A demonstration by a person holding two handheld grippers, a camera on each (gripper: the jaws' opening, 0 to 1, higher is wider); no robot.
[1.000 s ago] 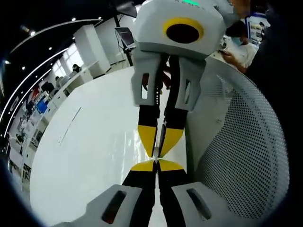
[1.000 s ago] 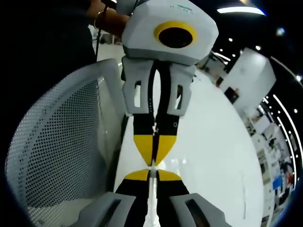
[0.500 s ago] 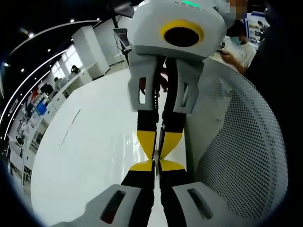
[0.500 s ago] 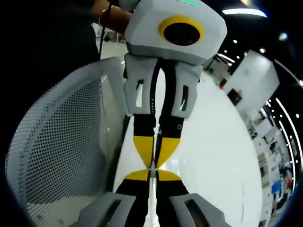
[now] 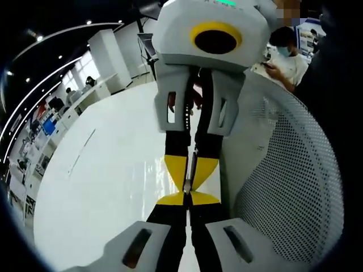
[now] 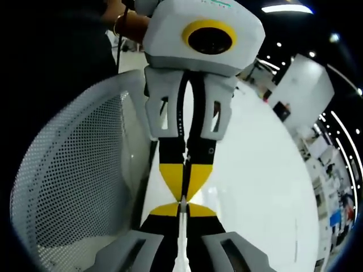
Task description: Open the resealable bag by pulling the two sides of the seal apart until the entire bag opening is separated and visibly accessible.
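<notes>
Your left hand-held gripper [image 5: 187, 195] and right hand-held gripper [image 6: 183, 202] meet tip to tip above the white counter [image 5: 108, 187], each clamped on the resealable bag [image 6: 180, 255] edge. The seal looks unopened; pulling apart remains.

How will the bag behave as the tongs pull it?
Probably floppy and light: the bag shows as thin clear film edge-on in the right tongs. Likely slippery, being smooth plastic; the left tongs pinch it too.
</notes>
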